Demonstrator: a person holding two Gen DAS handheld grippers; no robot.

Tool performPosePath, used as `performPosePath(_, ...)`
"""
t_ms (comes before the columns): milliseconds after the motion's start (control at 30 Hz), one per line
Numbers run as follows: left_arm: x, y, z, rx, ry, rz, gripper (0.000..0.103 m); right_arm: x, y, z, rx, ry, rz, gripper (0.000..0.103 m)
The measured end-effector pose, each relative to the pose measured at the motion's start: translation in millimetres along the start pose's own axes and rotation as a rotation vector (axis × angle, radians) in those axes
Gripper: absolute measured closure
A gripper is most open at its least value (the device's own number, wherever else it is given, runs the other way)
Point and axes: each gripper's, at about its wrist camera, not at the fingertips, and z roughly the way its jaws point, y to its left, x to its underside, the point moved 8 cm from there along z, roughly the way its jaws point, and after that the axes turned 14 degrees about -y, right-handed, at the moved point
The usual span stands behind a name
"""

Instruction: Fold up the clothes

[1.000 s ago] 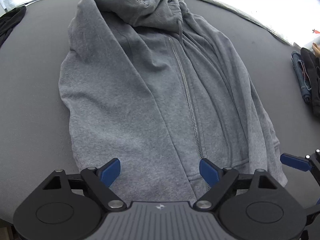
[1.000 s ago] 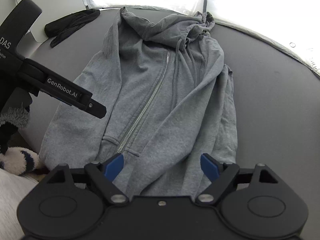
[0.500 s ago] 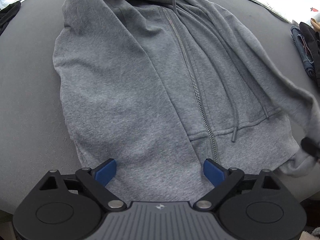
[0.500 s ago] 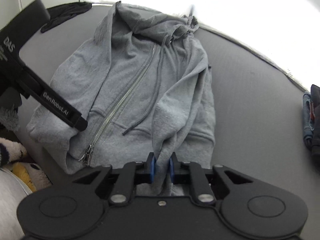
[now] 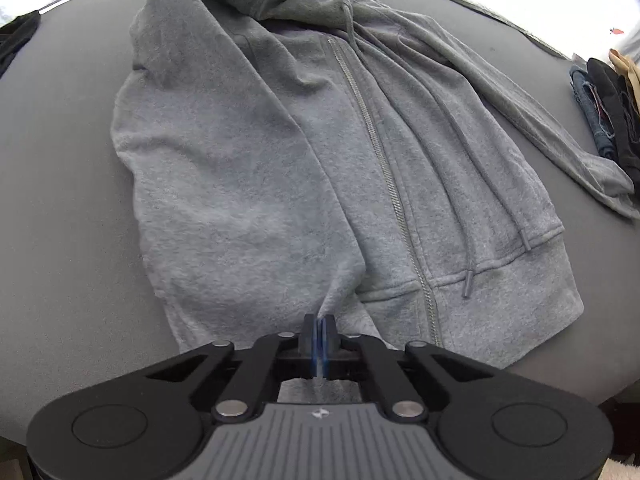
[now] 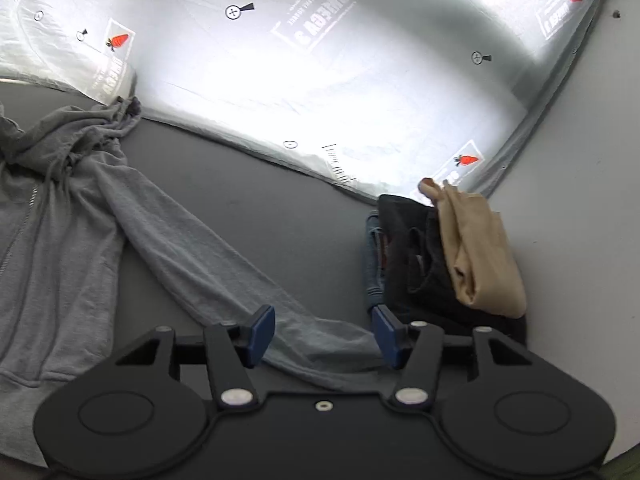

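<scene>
A grey zip hoodie [image 5: 304,168] lies face up on the dark grey table [image 5: 60,200], hood at the far end. My left gripper [image 5: 319,330] is shut on a pinch of its left sleeve near the hem. The hoodie's right sleeve [image 6: 224,264] is stretched out to the right across the table. In the right wrist view its cuff lies between the blue fingers [image 6: 262,330] of my right gripper [image 6: 324,330], whose jaws are opening and do not press on the cloth.
A pile of folded clothes [image 6: 436,256], blue jeans, black and tan pieces, sits at the table's right end by the white wall. A white printed sheet [image 6: 320,60] covers the area behind the table. A dark garment [image 5: 16,40] lies at the far left edge.
My left gripper has closed on the hoodie's left sleeve. My right gripper pulled the right sleeve out to the right, then opened off it and now faces the clothes pile.
</scene>
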Motion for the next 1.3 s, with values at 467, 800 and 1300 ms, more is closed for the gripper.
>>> performPosePath(467,-118,296,-160,-0.792,-0.431,-0.287,0.09,67,95,-23,-0.163,0.173,0.054,0.046)
performPosePath(800,-21,112,-56,-0.079,-0.176,-0.154,0.026,95,100,-8,-0.275,0.261,0.368,0.033)
performPosePath(1300,-25,53,-91,-0.087,-0.215,-0.156,0.091,71,107,-58,-0.541,0.229,0.27,0.099)
